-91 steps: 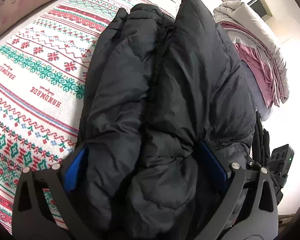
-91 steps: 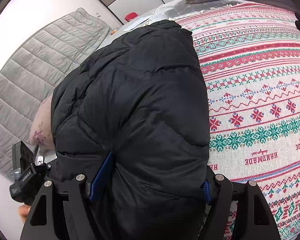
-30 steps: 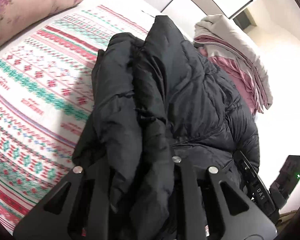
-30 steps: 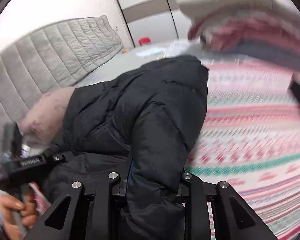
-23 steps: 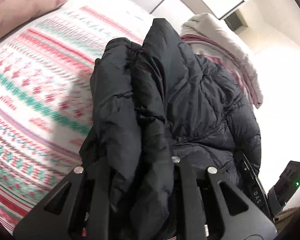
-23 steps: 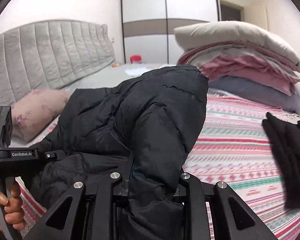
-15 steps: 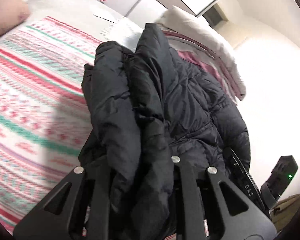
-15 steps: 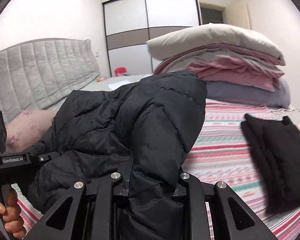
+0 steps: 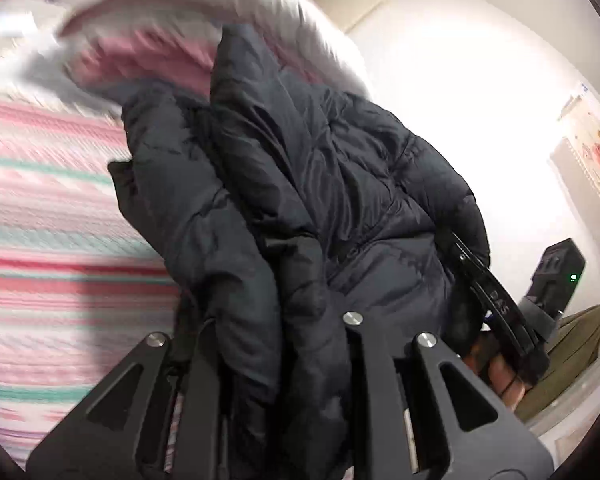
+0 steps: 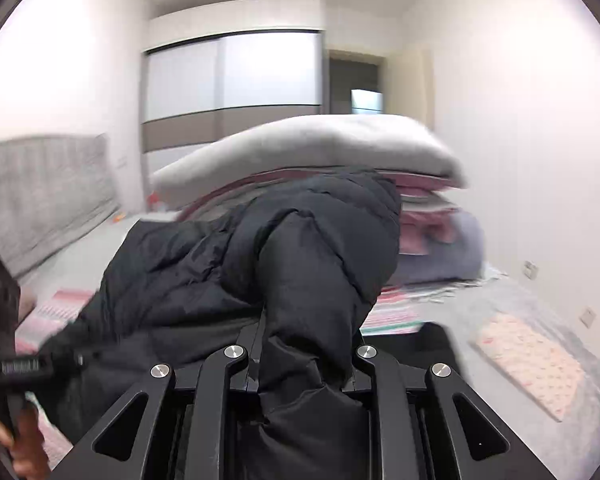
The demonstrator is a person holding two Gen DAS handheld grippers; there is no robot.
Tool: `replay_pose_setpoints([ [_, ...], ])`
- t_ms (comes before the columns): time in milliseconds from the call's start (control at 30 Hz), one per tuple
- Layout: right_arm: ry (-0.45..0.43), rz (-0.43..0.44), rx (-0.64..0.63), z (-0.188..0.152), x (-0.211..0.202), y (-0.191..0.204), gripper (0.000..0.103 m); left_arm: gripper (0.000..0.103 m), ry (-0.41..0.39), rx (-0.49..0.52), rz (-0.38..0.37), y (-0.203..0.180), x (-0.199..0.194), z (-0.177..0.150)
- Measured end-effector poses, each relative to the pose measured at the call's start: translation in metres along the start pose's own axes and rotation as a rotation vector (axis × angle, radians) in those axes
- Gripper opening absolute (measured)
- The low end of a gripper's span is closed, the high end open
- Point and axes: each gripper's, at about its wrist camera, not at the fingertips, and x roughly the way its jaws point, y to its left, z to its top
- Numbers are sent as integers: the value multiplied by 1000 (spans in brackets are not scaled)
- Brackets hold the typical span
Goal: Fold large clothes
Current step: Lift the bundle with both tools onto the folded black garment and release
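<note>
A black puffer jacket (image 9: 308,184) is folded into a thick bundle and held up off the bed. My left gripper (image 9: 276,328) is shut on one end of the bundle, which bulges between the jaws. My right gripper (image 10: 304,344) is shut on the other end of the jacket (image 10: 300,248). The right gripper's body (image 9: 496,312) shows at the right of the left wrist view. The left gripper's handle (image 10: 8,364) shows at the left of the right wrist view. The fingertips are hidden by the fabric.
The bed with a striped patterned cover (image 9: 52,216) lies below. A stack of folded quilts and pillows, grey on top and pink below (image 10: 320,148), sits at the far side. A padded headboard (image 10: 40,196) and a sliding wardrobe (image 10: 232,76) stand behind.
Both grippers closed on the jacket and lifted it off the bed. They have since swung upward and to the right toward the quilt stack, with the jacket still gripped.
</note>
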Motion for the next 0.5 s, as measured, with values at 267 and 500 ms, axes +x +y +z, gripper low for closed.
replay_pose_setpoints([
  [267, 342, -31, 645, -142, 80, -203, 75, 47, 168, -53, -42, 35, 90, -65],
  [500, 177, -231, 752, -127, 11, -213, 78, 55, 222, -155, -68, 63, 57, -47],
])
